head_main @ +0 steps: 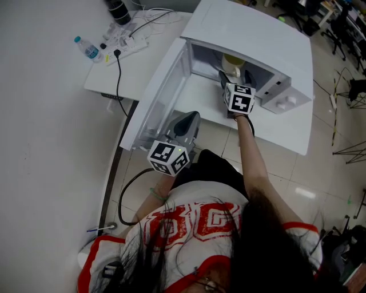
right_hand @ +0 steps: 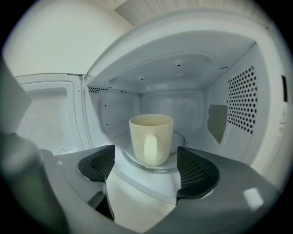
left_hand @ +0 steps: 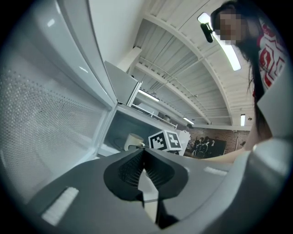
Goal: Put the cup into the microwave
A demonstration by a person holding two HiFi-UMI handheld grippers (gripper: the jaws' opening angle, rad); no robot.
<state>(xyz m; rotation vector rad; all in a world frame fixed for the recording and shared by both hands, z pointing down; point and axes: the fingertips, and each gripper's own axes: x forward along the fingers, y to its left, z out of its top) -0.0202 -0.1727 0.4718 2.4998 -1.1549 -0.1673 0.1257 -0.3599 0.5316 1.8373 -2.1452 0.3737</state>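
Note:
A cream cup (right_hand: 151, 137) stands upright on the glass turntable (right_hand: 179, 138) inside the white microwave (head_main: 251, 34), its handle facing out. My right gripper (right_hand: 145, 167) is open just in front of the oven's mouth, short of the cup and not touching it. From the head view the cup (head_main: 232, 64) shows just past the right gripper (head_main: 229, 81). The microwave door (head_main: 163, 94) is swung wide open to the left. My left gripper (head_main: 186, 123) is shut with nothing in it, held beside that door. In the left gripper view its jaws (left_hand: 143, 157) meet, with the cup (left_hand: 132, 140) far behind.
A white table (head_main: 143, 68) carries the microwave. At its back left lie a power strip with cables (head_main: 128, 37), a small water bottle (head_main: 87, 48) and a black cylinder (head_main: 119, 10). A white wall runs along the left. A black stand (head_main: 349, 86) rises from the tiled floor at the right.

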